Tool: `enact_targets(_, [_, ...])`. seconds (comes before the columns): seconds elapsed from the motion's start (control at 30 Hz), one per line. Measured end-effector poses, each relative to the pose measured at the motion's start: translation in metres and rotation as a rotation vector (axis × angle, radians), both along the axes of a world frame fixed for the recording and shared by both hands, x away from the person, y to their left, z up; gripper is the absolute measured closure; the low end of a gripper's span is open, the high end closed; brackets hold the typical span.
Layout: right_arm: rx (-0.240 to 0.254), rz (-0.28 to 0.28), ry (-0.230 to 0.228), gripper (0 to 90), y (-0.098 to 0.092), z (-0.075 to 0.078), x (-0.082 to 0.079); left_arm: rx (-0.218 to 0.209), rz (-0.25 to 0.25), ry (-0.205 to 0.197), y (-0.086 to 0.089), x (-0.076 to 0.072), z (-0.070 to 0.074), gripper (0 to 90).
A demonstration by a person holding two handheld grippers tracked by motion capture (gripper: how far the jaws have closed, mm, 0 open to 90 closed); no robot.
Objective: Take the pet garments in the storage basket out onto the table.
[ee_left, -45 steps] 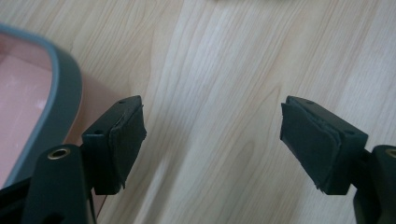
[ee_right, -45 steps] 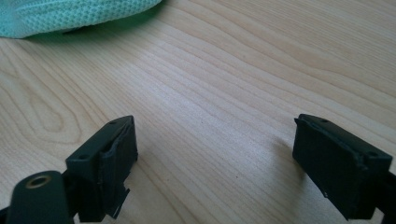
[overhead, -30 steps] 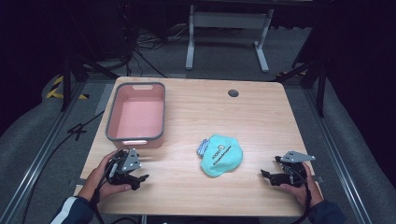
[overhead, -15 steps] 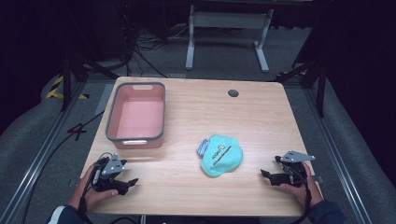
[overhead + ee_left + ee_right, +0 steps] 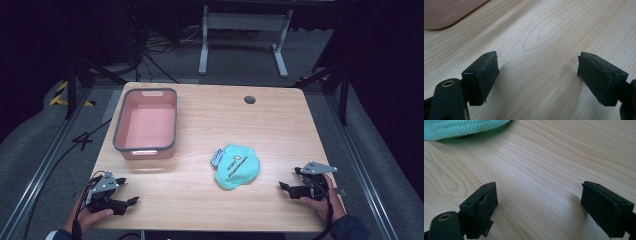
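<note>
A teal mesh cap (image 5: pixel 237 166) lies on the wooden table (image 5: pixel 210 120), right of centre; its edge shows in the right gripper view (image 5: pixel 461 128). A pink tub (image 5: pixel 146 122) with a grey rim stands at the left, and its corner shows in the left gripper view (image 5: pixel 446 12). My left gripper (image 5: pixel 131 201) rests low at the near left corner, open (image 5: pixel 537 67). Its jaws have just been opening a little, with only bare wood between them. My right gripper (image 5: pixel 285 187) sits at the near right, a short way right of the cap, open and holding nothing (image 5: pixel 539 195).
A dark round grommet (image 5: pixel 249 99) sits in the table's far right part. Beyond the far edge stands a metal frame leg (image 5: pixel 240 30) on grey floor. Rails run along both sides of the table. Bare wood lies between the two grippers.
My left hand has drawn back with its gripper toward the near left corner, away from the tub and lower. The right gripper, cap and tub have stayed put.
</note>
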State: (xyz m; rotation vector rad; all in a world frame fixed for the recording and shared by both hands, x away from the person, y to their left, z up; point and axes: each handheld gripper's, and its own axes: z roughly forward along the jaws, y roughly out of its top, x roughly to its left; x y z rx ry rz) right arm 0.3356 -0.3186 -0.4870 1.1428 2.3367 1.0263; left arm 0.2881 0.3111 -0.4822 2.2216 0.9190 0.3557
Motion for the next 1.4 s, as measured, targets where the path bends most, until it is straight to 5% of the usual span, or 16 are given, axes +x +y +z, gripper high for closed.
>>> enact_targets(1.4, [-0.001, 0.012, -0.002, 14.5, -0.0004, 0.0001, -0.0017, 0.018, 0.045, 0.0, -0.0039, 0.0011, -0.0005, 10.3])
